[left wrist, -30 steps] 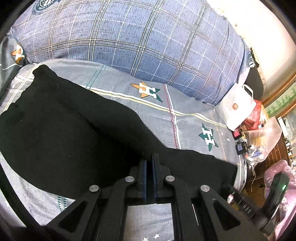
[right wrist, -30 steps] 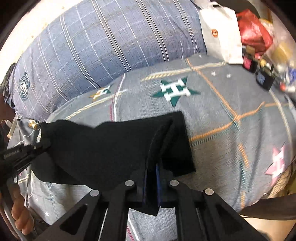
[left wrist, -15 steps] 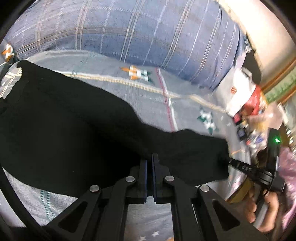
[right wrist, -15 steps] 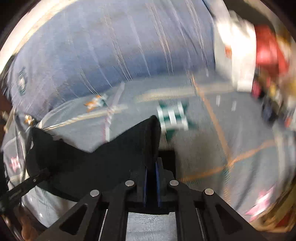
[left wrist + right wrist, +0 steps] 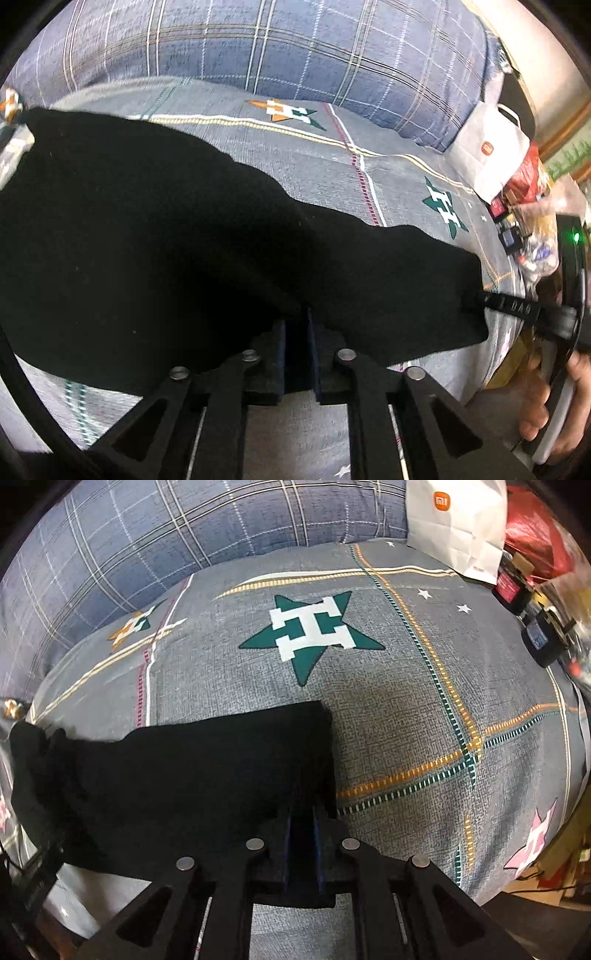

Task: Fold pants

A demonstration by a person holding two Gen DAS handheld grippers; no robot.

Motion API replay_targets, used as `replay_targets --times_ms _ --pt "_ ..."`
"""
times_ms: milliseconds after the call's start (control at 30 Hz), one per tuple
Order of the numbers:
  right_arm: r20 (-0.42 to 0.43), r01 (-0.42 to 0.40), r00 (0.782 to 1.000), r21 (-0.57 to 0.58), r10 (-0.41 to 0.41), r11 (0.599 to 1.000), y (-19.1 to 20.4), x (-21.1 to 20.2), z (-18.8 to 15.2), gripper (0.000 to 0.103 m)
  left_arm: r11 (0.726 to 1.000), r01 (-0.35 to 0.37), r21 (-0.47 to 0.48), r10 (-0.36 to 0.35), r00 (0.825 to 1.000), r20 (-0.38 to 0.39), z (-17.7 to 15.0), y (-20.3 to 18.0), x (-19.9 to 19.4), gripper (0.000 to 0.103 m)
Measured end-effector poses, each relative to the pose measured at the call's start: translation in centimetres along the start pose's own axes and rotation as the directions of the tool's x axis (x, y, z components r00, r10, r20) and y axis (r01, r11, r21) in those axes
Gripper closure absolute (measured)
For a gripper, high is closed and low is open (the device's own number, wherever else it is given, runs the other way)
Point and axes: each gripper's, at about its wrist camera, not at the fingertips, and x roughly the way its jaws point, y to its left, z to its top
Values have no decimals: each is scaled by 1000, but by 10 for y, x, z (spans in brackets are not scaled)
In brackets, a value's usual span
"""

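The black pants lie in a long folded band across the grey star-patterned bed sheet. My left gripper stands at their near edge, pointing steeply down. Its jaws are opening, and a clear gap shows between the blue pads, with the cloth edge draped over the tips. In the right wrist view the pants' end rests flat on the sheet. My right gripper is at its near corner. Its jaws are opening slightly, with black cloth still between the pads. In the left wrist view the right gripper meets the pants' right end.
A blue plaid quilt is heaped along the far side of the bed. A white paper bag, a red bag and several small items crowd the bed's right end. A hand grips the right tool.
Both grippers have come down with the pants, and the right end now lies flat on the sheet instead of hanging bunched. The gap between the left pads has widened; the right one only slightly.
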Motion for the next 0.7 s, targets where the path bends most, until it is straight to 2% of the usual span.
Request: replay_targets --times_ms 67,167,267,333,433,533,600,700 --pt "51 -28 998 33 27 999 -8 -12 0 91 1000 21 -14 -21 1000 19 -1 3 -12 71" --pt "120 -59 992 104 46 993 -20 -30 -4 85 1000 14 -8 -13 998 55 -2 8 -41 57" --pt "143 -83 988 122 65 989 -26 -39 -1 70 1000 12 -26 -9 994 109 -2 25 -75 43" --pt "155 -53 987 112 35 992 -24 -43 0 50 999 -10 -43 16 992 128 0 40 -91 42" --pt "207 -13 978 80 -4 997 -14 -56 0 49 996 -64 -66 72 988 137 9 66 -114 42" --pt "271 -114 957 19 105 993 -3 -70 -2 49 992 -98 -82 111 979 170 7 87 -139 42" --pt "316 -196 926 -73 209 978 18 -86 -14 49 987 -127 -100 143 972 185 5 96 -150 42" --pt "331 -225 904 -169 270 960 52 -101 -35 49 982 -138 -127 161 968 193 3 114 -162 42"
